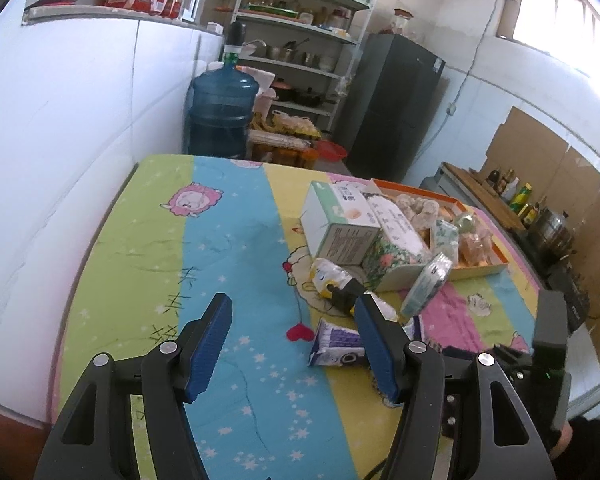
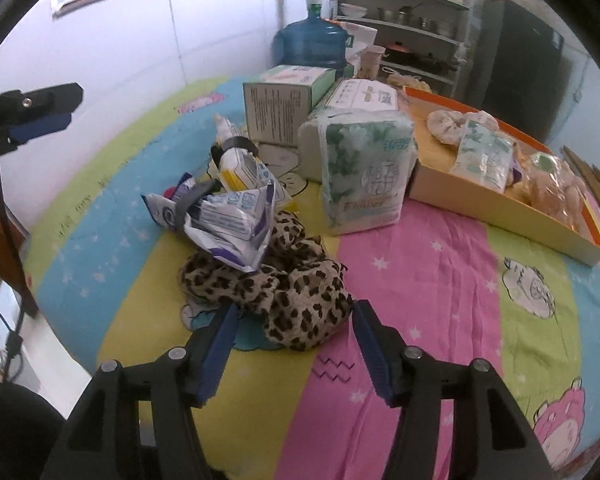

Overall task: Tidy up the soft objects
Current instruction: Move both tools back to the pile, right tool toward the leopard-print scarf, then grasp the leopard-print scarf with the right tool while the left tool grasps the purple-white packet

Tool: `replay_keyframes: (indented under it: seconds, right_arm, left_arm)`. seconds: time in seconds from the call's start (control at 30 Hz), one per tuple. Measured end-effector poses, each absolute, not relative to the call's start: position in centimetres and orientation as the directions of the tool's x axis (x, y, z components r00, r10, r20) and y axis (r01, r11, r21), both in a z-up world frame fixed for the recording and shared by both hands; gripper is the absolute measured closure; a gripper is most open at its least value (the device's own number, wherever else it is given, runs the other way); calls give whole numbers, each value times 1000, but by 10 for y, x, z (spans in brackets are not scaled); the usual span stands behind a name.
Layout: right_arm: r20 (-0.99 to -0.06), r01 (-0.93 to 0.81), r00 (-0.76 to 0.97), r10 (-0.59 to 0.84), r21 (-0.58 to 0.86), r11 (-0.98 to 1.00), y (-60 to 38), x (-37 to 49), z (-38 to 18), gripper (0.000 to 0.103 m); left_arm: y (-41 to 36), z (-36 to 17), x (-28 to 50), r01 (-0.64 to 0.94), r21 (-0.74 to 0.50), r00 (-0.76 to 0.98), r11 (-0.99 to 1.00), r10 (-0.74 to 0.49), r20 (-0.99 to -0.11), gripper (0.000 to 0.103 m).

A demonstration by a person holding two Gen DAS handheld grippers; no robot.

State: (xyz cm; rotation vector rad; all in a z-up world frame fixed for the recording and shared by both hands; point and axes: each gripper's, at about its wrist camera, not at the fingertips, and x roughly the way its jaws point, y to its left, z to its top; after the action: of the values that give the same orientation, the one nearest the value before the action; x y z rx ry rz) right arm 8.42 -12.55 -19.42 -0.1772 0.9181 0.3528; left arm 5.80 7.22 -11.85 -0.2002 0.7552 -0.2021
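Right gripper [image 2: 292, 336] jaws apart, straddling the near edge of the leopard-print cloth [image 2: 284, 292], pads not pressing; probably lining up to grab it. Cloth lies crumpled under a crushed pouch [image 2: 228, 224], left of the orange tray [image 2: 500, 216]. Left gripper [image 1: 292, 344] released, empty over the sheet.
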Motion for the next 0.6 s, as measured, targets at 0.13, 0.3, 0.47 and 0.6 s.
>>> replay_keyframes:
  seconds: [0.13, 0.3, 0.47, 0.6]
  right_arm:
    - [-802, -407, 552, 227, -22, 913, -118, 90, -199, 44]
    - [-790, -428, 568, 230, -45, 903, -113, 89, -200, 59]
    - [-781, -335, 579, 235, 35, 942, -130, 87, -192, 89]
    - [-771, -284, 601, 211, 42, 958, -142, 73, -181, 89]
  left_arm:
    - [73, -121, 57, 112, -243, 702, 964, -250, -667, 38]
    - [71, -125, 58, 115, -243, 693, 963, -254, -675, 38]
    - [61, -128, 63, 170, -262, 670, 950, -306, -677, 38]
    - [45, -133, 68, 341, -281, 611, 897, -439, -659, 37]
